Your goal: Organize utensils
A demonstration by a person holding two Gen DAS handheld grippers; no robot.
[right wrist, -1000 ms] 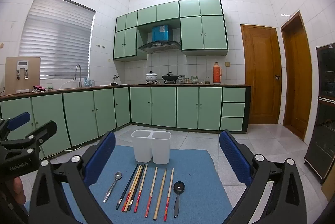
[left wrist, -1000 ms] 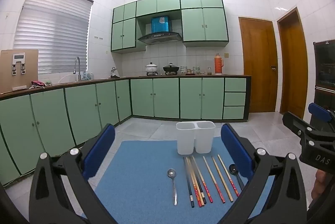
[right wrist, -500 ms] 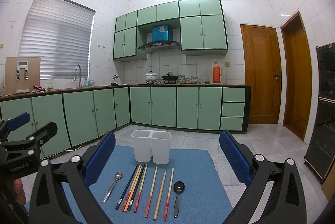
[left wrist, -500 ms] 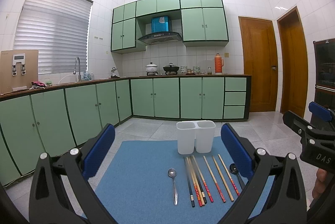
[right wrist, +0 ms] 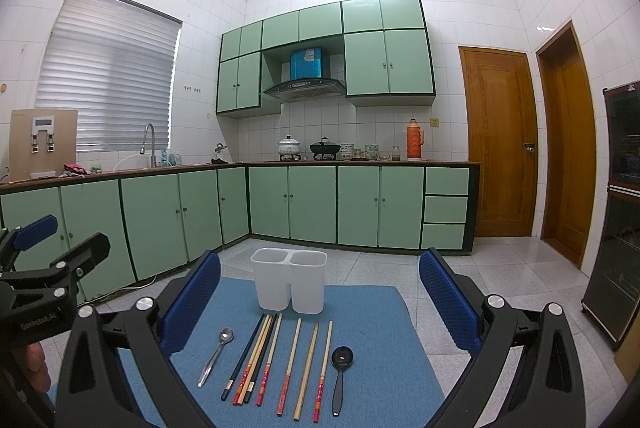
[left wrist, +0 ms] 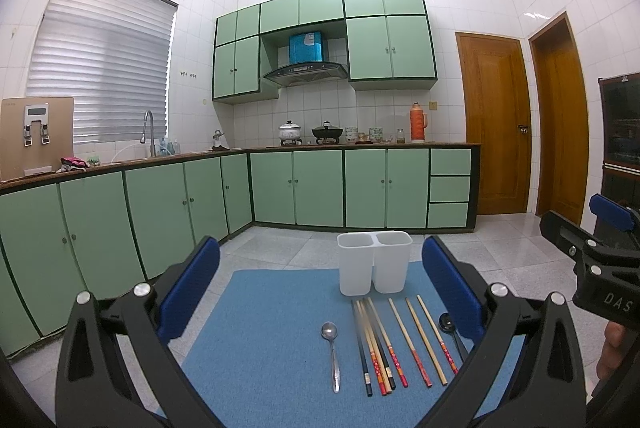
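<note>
A white two-compartment holder point(left wrist: 374, 262) point(right wrist: 288, 285) stands empty at the far side of a blue mat point(left wrist: 260, 340) point(right wrist: 376, 352). In front of it lie a metal spoon point(left wrist: 333, 352) point(right wrist: 216, 355), several chopsticks point(left wrist: 396, 342) point(right wrist: 276, 360) side by side, and a black spoon point(left wrist: 450, 328) point(right wrist: 340, 372). My left gripper point(left wrist: 320, 292) hovers open above the mat's near side, holding nothing. My right gripper point(right wrist: 320, 300) is open too, also above the utensils, with nothing between its fingers.
The mat lies on a surface above a white tiled floor point(right wrist: 500, 280). Green cabinets point(left wrist: 304, 187) with a counter run along the left and far walls. Two wooden doors point(left wrist: 496, 123) stand at right, and a dark appliance point(right wrist: 616, 220) at far right.
</note>
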